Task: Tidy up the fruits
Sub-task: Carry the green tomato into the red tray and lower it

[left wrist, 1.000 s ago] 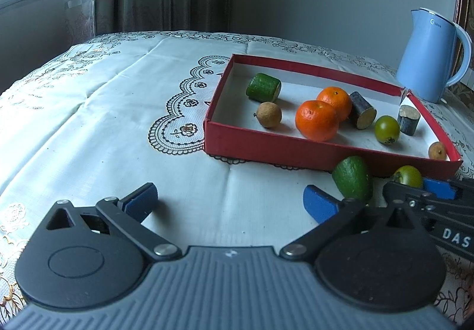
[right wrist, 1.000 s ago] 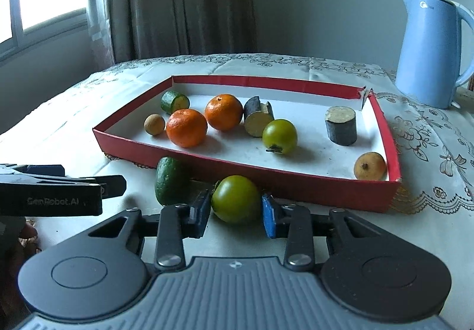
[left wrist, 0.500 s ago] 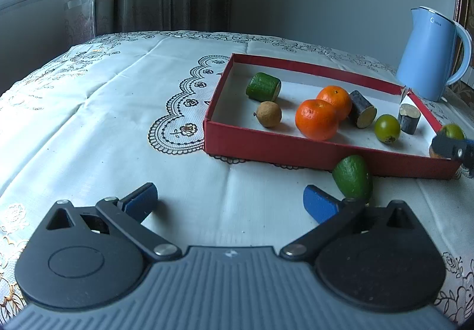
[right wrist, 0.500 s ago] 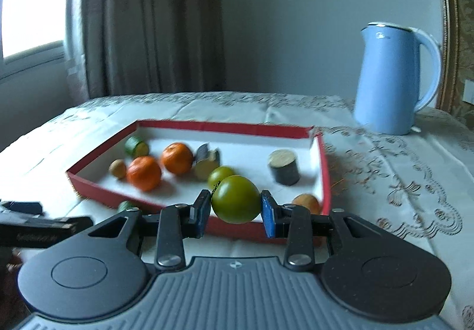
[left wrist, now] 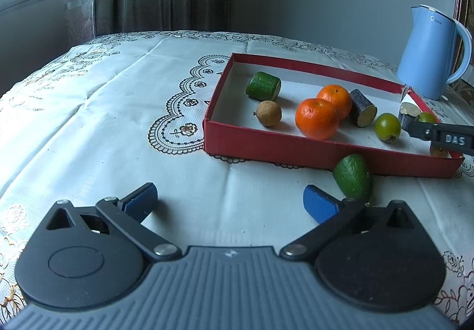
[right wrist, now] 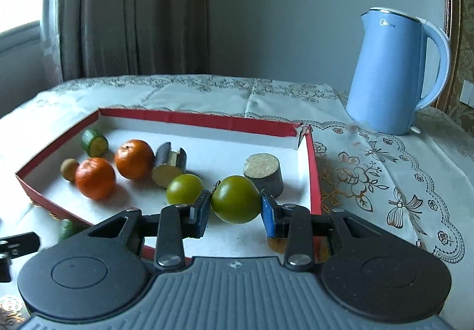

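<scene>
My right gripper's [right wrist: 235, 210] jaws grip the round green fruit [right wrist: 235, 199], now carried from the surface to above the red cardboard tray [right wrist: 314, 164]; release comes next. Left gripper [left wrist: 229, 202] waits open.

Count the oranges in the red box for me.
2. One orange sits near the front wall, the other orange just behind it, beside the dark cut piece. None seem hidden.
</scene>
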